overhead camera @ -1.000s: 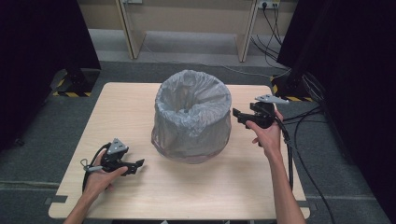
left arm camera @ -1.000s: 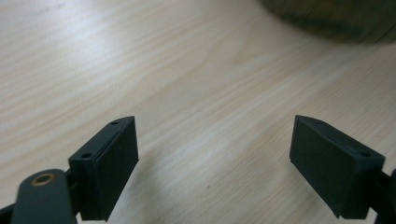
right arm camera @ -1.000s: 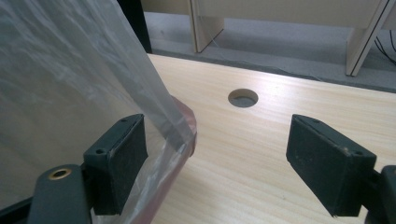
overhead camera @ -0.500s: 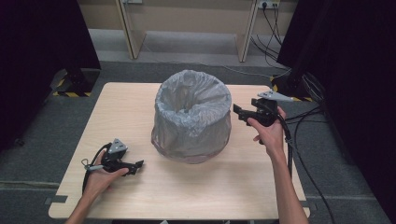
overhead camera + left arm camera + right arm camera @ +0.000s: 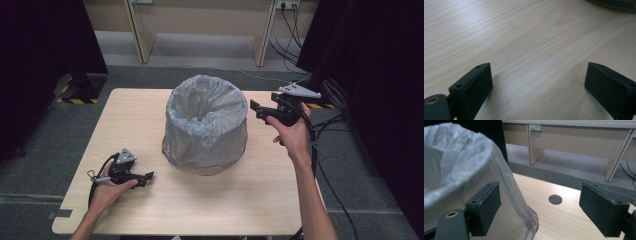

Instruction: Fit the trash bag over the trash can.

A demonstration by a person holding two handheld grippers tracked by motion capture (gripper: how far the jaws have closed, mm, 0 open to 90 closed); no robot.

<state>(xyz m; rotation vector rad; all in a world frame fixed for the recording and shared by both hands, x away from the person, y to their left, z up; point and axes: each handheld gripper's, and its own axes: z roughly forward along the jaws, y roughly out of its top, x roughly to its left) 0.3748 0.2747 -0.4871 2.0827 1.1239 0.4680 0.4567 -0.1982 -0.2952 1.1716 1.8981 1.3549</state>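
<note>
I've got the right tool [image 5: 257,111] spread, empty, at the bin's [image 5: 206,131] 3 o'clock — next, pinch its bag [image 5: 454,157] rim. Left tool [image 5: 146,178] has just been opening — empty on the counter [image 5: 260,200].

Bin bag [image 5: 206,127]: translucent grey-white, pink rim showing at base. Table [image 5: 150,115]: pale wood grain. Grippers: black, grey top plates. Floor: grey carpet.

We see a round cable hole [image 5: 555,199] in the wooden table [image 5: 150,115], just beyond the right claw [image 5: 256,111]. Farther past it we find grey floor [image 5: 215,75], 2 pale furniture legs [image 5: 140,35] and black curtains [image 5: 45,60] to both sides.
</note>
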